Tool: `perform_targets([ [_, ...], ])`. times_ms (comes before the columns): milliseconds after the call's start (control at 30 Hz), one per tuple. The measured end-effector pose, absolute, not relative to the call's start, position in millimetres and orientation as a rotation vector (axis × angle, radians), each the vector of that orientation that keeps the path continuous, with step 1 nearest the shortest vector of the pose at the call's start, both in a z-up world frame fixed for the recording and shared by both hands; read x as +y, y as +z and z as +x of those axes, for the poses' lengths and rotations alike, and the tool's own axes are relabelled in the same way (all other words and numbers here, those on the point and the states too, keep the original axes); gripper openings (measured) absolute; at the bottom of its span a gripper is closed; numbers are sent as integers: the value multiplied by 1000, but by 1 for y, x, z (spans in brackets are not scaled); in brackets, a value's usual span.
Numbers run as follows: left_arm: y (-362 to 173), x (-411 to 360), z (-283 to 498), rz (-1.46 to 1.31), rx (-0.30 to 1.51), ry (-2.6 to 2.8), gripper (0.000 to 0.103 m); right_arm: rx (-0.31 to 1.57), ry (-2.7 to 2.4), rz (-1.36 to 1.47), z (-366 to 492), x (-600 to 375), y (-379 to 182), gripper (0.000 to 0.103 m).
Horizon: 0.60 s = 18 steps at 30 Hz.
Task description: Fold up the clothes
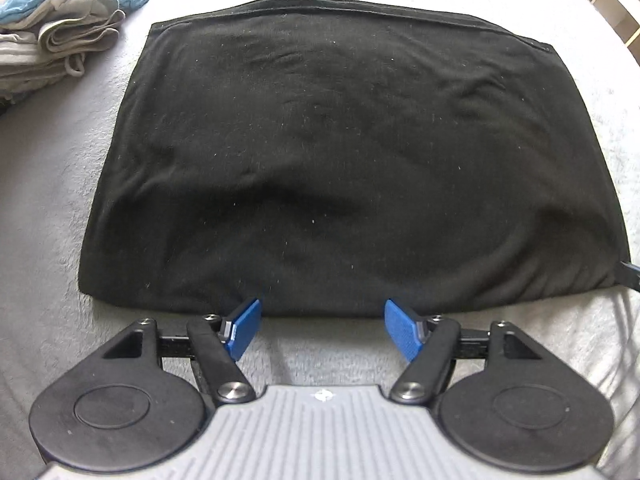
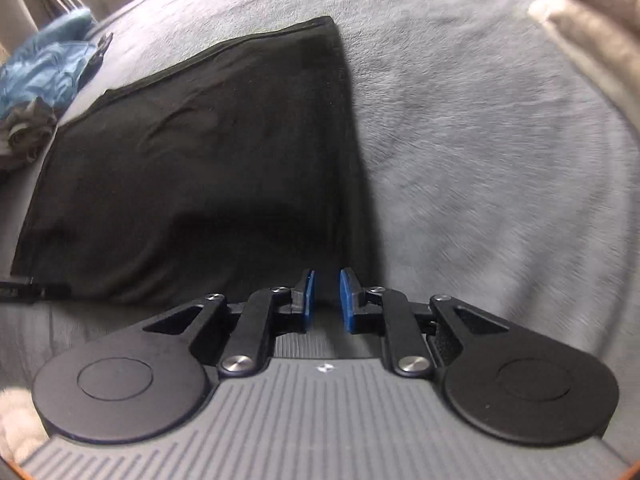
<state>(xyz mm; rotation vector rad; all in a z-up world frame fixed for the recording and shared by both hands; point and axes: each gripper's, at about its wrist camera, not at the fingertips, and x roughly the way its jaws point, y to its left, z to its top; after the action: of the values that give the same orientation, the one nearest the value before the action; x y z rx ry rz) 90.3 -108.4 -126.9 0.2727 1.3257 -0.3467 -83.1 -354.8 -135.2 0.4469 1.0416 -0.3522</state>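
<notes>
Black garment [image 1: 340, 152] lies folded flat on the grey blanket [image 1: 52, 200], filling mid-frame in the left view. Soft, limp, light: pinch the near folded edge at both corners. Left claw [image 1: 322, 330] gapes wide and empty; right claw [image 2: 327, 300] narrow, nothing between pads.

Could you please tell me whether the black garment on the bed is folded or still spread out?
Folded: the black garment lies as a flat, compact rectangle with stacked layer edges along its far side.
</notes>
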Motion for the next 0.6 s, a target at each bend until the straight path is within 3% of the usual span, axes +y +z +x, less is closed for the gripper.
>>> perform_targets([
  [233,-120,-106,80,296,1310,-346,76,1072,-359,437,-86,-311,-109,35],
  [300,-120,-105,80,302,1312,-343,76,1077,-365,448,-84,-300,-104,53],
  [600,-120,-101,75,280,1329,-336,76,1141,-383,431,-66,-272,-100,75],
])
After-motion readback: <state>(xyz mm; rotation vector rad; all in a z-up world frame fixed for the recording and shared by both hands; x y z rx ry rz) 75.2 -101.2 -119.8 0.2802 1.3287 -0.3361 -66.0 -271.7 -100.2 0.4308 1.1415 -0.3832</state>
